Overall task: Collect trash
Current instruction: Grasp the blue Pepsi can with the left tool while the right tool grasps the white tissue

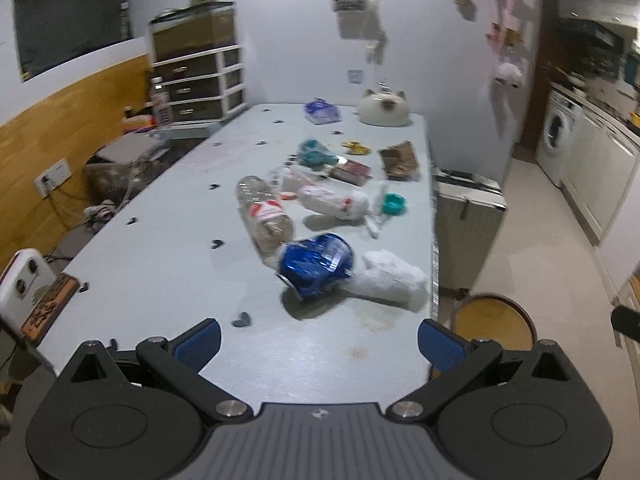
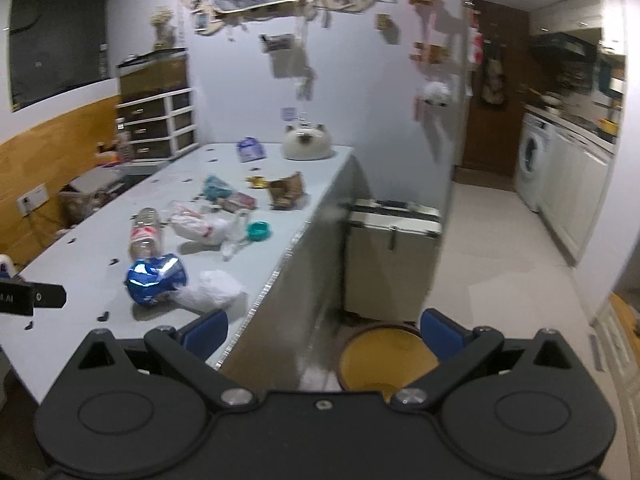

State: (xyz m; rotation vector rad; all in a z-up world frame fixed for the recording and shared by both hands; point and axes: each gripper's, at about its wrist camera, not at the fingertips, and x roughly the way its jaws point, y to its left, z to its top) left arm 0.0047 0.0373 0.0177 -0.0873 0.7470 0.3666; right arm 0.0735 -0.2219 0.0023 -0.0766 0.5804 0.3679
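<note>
From the left wrist, the left claw (image 1: 319, 342) hangs spread and empty above the pale worktop (image 1: 160, 264). A crushed blue can (image 1: 316, 265) lies at 12 o'clock, touching a white crumpled bag (image 1: 394, 276).

From the right wrist, the right claw (image 2: 325, 330) is spread and empty over the worktop's edge; the can sits at 10 o'clock, a yellow stool (image 2: 380, 356) directly below.

Pale walls (image 1: 288, 60), tiled floor (image 1: 532, 248)
</note>
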